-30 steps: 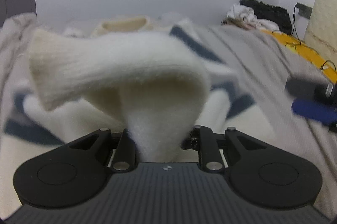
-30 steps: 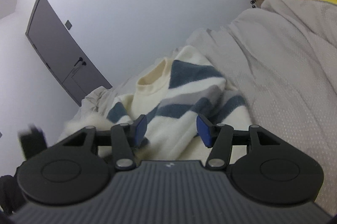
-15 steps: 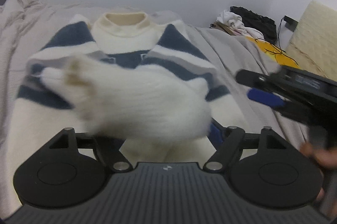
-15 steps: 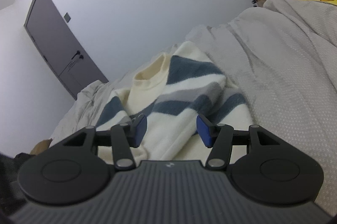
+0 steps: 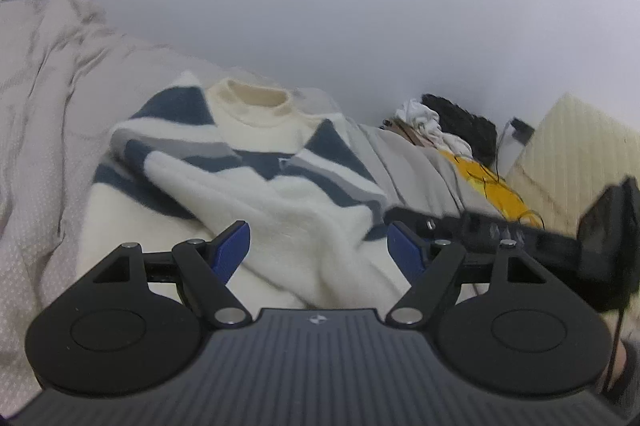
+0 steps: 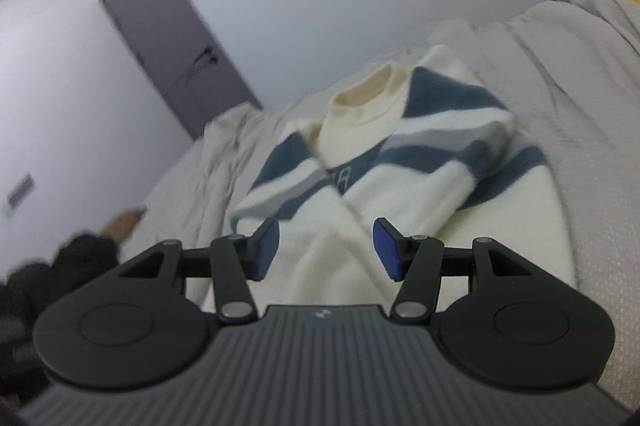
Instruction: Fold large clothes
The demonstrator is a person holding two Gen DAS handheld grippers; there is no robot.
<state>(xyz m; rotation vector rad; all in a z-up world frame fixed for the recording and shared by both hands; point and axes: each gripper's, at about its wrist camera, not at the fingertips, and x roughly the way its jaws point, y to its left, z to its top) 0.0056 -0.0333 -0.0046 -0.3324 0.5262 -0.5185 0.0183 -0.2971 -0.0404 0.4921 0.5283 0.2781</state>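
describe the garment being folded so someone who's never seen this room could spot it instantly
Start at the bed with the grey-beige cover along the white wall. Lying flat on it, collar toward the wall, is the sweater, both sleeves folded across its chest. Unlike the plain bedding and the dark-and-white clothes heap in the far corner, it is fluffy cream knit with navy and grey diagonal stripes.

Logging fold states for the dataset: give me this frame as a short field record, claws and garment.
garment: striped sweater, cream with navy and grey bands, lying front up
surface: grey bedspread
sleeves: both folded across the chest, crossing
collar: cream neck at the far end
left claw: open, holds nothing, over the sweater's lower part
right claw: open, holds nothing, over the sweater's lower part
background: clothes pile, grey door
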